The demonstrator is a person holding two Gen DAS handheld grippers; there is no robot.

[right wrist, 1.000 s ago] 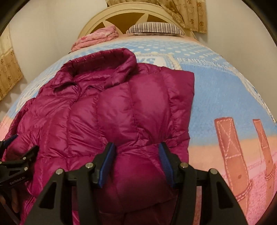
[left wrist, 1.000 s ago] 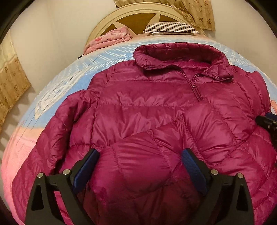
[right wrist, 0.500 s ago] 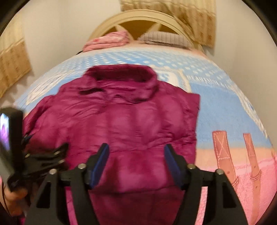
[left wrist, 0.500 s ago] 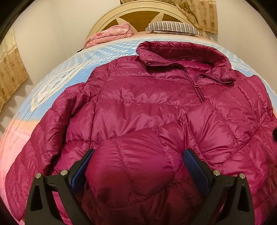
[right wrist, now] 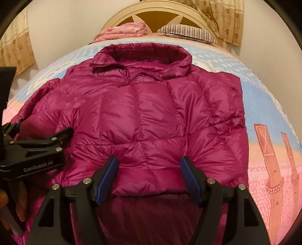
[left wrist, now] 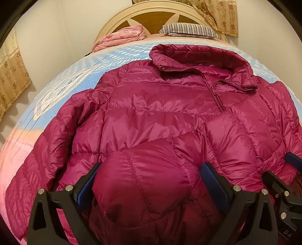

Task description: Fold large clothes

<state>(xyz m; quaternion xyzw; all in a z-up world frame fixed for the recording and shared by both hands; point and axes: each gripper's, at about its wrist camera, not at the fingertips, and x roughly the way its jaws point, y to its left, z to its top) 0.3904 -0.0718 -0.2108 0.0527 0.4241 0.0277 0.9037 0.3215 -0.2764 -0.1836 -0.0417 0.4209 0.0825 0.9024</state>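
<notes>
A magenta puffer jacket (left wrist: pixel 160 113) lies front up on the bed, collar toward the headboard. In the right wrist view its right side (right wrist: pixel 222 116) is folded inward to a straight edge. My left gripper (left wrist: pixel 151 165) stands open and wide over the lower front, a puffy folded sleeve end (left wrist: pixel 143 184) bulging between its blue pads. My right gripper (right wrist: pixel 149 160) is low on the jacket (right wrist: pixel 151 113) with its jaws opening. A quilted cuff-like fold (right wrist: pixel 151 177) lies between its pads, unpinched. The left gripper (right wrist: pixel 37 147) shows at that view's left edge.
The bed cover (left wrist: pixel 56 90) is blue, turning pink toward me, with brown strap prints (right wrist: pixel 273 160) at the right. A folded pink quilt (left wrist: pixel 120 35) and a striped pillow (left wrist: pixel 188 31) lie by the cream headboard (right wrist: pixel 156 13). Curtains hang on both sides.
My right gripper has slid left across the jacket, its jaws have spread wider, and it now shows at the left wrist view's right edge. The left gripper has kept still.
</notes>
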